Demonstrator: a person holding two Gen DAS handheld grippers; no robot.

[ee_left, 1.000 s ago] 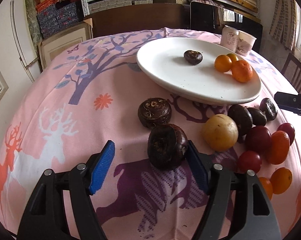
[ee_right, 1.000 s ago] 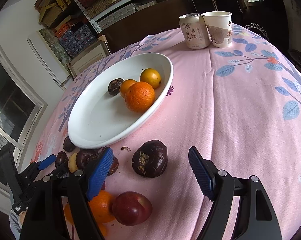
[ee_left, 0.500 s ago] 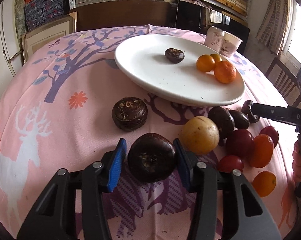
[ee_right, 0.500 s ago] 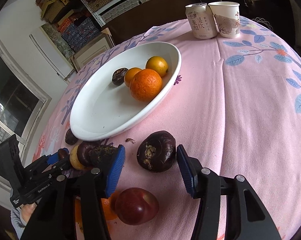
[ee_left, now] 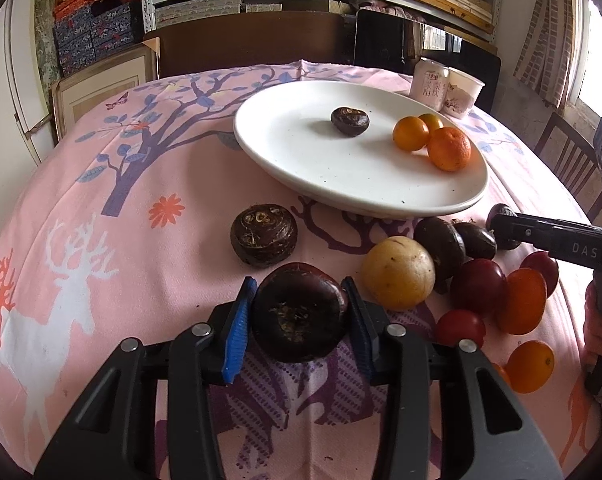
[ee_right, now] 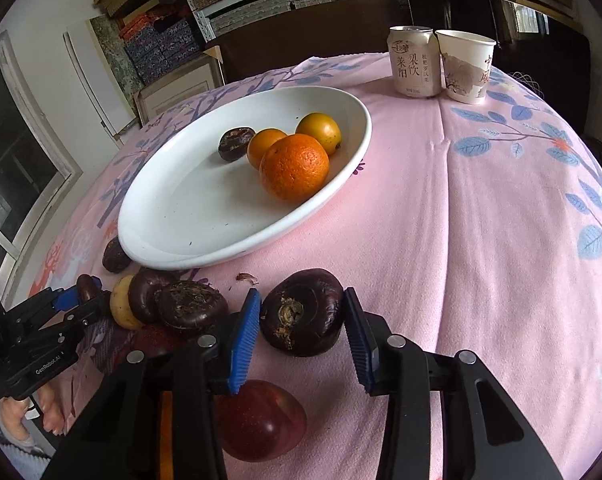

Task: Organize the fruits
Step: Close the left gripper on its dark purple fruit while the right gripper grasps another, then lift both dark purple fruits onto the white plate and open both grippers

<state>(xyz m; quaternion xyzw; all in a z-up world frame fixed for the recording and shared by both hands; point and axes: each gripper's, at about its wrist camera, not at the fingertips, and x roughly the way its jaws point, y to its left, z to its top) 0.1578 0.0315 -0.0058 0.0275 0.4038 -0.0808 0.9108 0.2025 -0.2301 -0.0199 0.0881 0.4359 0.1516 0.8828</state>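
Between the blue pads of each hand-held tool sits a dark water chestnut: the left gripper (ee_left: 299, 322) has just closed onto one (ee_left: 299, 312) and the right gripper (ee_right: 301, 320) onto another (ee_right: 303, 310), both lying flat on the pink tablecloth (ee_right: 481, 240). Straight ahead and slightly higher lies the white plate (ee_left: 301, 160), nearer the right gripper, already holding one chestnut (ee_left: 349, 121) and three oranges (ee_left: 449, 148) toward its far side.

We are angling our left tool (ee_left: 299, 322) downward toward the desk (ee_left: 141, 248), its blue pads (ee_left: 237, 336) having just been closing and now pressing both sides of a dark round fruit (ee_left: 299, 312). Our right tool (ee_right: 301, 322) is likewise tilting down, its jaws having just been closing onto another dark fruit (ee_right: 303, 312), pads touching both sides.
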